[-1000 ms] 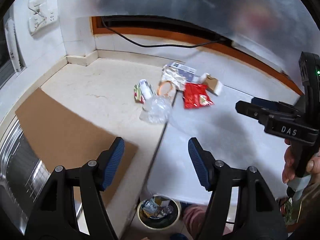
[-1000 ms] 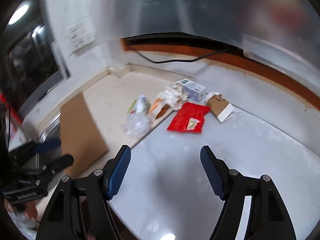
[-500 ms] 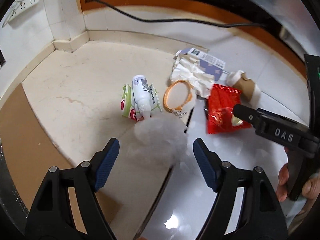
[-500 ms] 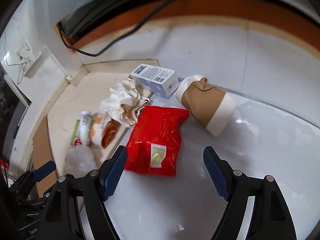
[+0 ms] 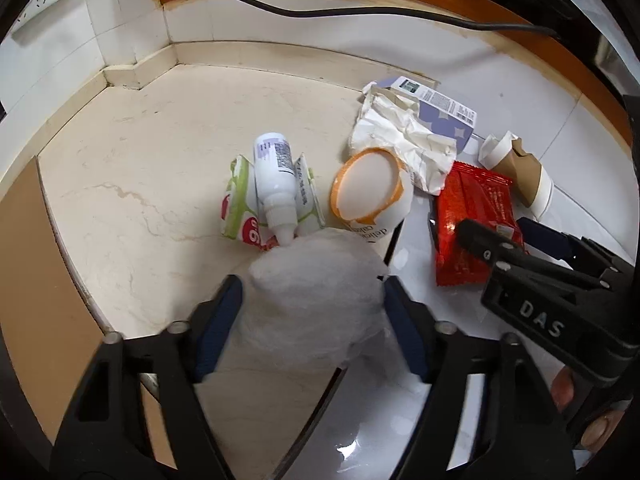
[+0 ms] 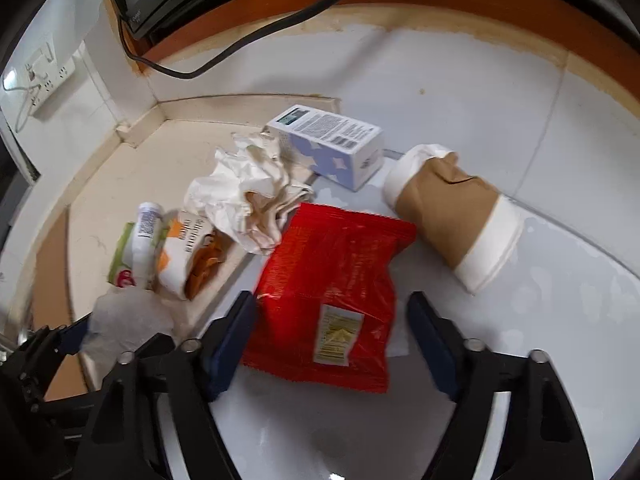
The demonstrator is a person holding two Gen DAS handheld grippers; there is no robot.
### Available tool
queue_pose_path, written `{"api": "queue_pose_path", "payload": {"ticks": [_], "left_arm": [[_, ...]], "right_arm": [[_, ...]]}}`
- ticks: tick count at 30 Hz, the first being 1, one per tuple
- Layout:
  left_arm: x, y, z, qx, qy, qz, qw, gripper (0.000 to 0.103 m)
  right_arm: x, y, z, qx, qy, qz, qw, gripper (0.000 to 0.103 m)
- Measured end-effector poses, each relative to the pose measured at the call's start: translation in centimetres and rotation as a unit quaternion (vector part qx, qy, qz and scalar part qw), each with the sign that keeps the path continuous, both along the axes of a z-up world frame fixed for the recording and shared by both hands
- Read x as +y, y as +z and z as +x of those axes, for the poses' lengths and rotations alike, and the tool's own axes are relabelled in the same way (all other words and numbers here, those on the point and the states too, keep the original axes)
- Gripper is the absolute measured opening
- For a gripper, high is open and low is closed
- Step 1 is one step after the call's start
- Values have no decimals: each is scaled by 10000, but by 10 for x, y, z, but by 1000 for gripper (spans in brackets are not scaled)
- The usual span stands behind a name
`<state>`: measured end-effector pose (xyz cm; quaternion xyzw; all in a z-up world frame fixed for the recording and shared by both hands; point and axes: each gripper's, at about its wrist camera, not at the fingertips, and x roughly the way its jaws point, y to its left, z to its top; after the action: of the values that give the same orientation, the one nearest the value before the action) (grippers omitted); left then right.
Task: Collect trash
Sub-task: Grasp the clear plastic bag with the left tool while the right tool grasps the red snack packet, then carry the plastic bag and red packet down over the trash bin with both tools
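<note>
Cream and white table (image 5: 140, 184) sections carry your trash pile near the tiled corner. Your left gripper (image 5: 312, 320) straddles the clear crumpled plastic (image 5: 316, 300), jaws closing, contact unclear. Your right gripper (image 6: 332, 340) straddles the red wrapper (image 6: 332, 276), jaws closing with a gap still visible on the right-hand side.

Left hand-held gripper (image 5: 312, 316): matte black plastic frame, two angular arms, dark blue ribbed pads on inner faces of fingers (image 5: 218, 328), round silver screw heads at arm joints. Right hand-held gripper (image 6: 332, 340): same build, black arms, blue pads, silver screws; seen from left wrist view, white raised letters "DAS" on black body. Fingertips of person's hand (image 5: 576, 408) behind it, no sleeve visible.
</note>
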<state>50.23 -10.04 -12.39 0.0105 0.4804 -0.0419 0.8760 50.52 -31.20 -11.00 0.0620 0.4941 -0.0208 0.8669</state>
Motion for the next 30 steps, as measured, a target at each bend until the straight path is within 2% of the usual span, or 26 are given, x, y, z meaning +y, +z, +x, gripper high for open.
{"api": "queue_pose_path", "payload": {"ticks": [1, 5, 6, 7, 8, 11, 18, 25, 30], "left_arm": [[0, 0, -1, -3, -4, -25, 10000, 59], [-1, 3, -12, -171, -45, -13, 9998, 49], [0, 4, -15, -212, -71, 17, 9997, 47], [-1, 5, -19, -252, -93, 63, 9996, 46], [-1, 6, -22, -277, -102, 92, 9995, 44], [1, 12, -36, -328, -125, 88, 9993, 40], [16, 41, -82, -465, -122, -167, 9987, 37], [38, 81, -154, -705, -193, -431, 9964, 37], [56, 98, -212, -872, -187, -563, 9944, 37]], "right_arm": [[2, -2, 0, 22, -14, -186, 9998, 56], [5, -3, -7, -7, 108, -261, 9996, 47], [4, -2, -11, -19, 106, -197, 9997, 41], [4, -3, -14, -25, 108, -155, 9998, 22], [3, -2, -16, -21, 130, -71, 9999, 10], [0, -4, -25, 13, 138, 247, 9996, 8], [15, 15, -71, -339, 356, 420, 9979, 5], [25, 70, -159, -881, 624, 658, 9920, 5], [39, 102, -219, -1201, 784, 809, 9864, 5]]}}
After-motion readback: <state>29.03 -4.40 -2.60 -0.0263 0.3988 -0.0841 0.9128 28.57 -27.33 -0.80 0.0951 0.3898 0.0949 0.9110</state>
